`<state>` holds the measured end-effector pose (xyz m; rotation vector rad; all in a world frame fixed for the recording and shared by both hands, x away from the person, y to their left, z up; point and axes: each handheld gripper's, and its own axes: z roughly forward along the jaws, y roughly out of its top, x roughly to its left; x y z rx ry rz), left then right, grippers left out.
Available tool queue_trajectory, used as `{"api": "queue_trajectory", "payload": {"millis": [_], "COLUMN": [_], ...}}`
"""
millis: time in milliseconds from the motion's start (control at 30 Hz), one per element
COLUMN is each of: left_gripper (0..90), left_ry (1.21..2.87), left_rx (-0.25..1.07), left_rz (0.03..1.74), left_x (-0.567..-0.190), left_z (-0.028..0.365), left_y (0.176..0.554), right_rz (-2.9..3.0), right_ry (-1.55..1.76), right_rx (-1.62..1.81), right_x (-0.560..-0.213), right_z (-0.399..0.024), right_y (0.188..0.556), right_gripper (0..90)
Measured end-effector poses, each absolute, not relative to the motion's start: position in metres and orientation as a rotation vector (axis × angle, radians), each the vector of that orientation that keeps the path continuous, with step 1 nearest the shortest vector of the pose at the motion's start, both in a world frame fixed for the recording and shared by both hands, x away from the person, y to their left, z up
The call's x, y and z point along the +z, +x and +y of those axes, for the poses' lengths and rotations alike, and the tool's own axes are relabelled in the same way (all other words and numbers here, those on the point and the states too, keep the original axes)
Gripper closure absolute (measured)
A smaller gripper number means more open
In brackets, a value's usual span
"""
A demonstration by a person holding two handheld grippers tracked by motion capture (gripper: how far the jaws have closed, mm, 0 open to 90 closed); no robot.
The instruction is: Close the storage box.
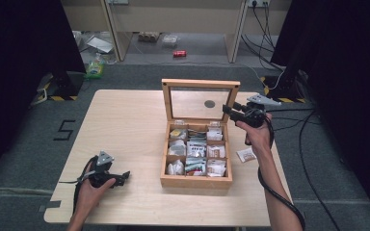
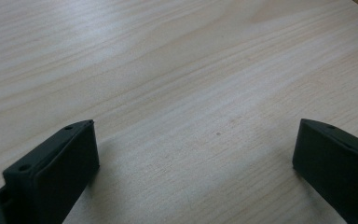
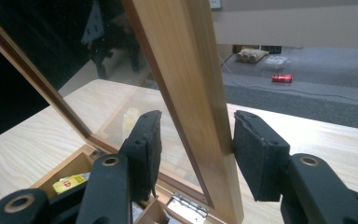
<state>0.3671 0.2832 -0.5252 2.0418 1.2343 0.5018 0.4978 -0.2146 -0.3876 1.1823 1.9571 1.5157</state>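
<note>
A wooden box with several compartments of tea sachets stands at the table's middle right. Its glass-paned lid is raised upright. My right gripper is at the lid's right frame, open, one jaw on each side of it. The right pad lies against or very near the wood. A strip of glass shows between the left pad and the frame. My left gripper rests low at the front left of the table, open over bare wood with nothing between its jaws.
One loose sachet lies on the table just right of the box, under my right forearm. Cables trail over the floor at the right. A red can and other clutter lie on the floor beyond the table.
</note>
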Motion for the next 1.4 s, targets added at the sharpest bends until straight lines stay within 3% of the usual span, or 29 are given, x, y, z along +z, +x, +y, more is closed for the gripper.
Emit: {"api": "queue_trajectory", "payload": {"millis": [1400], "left_gripper": [0.0], "left_ry": [2.041], "left_rx": [0.503], "left_rz": [1.234], "left_x": [-0.525], "left_z": [0.283], "left_y": [0.367], "right_rz": [2.073], "right_ry": [1.088], "right_rx": [1.479], "right_x": [-0.401], "right_z": [-0.222], "right_y": [0.438], "right_gripper": [46.6]}}
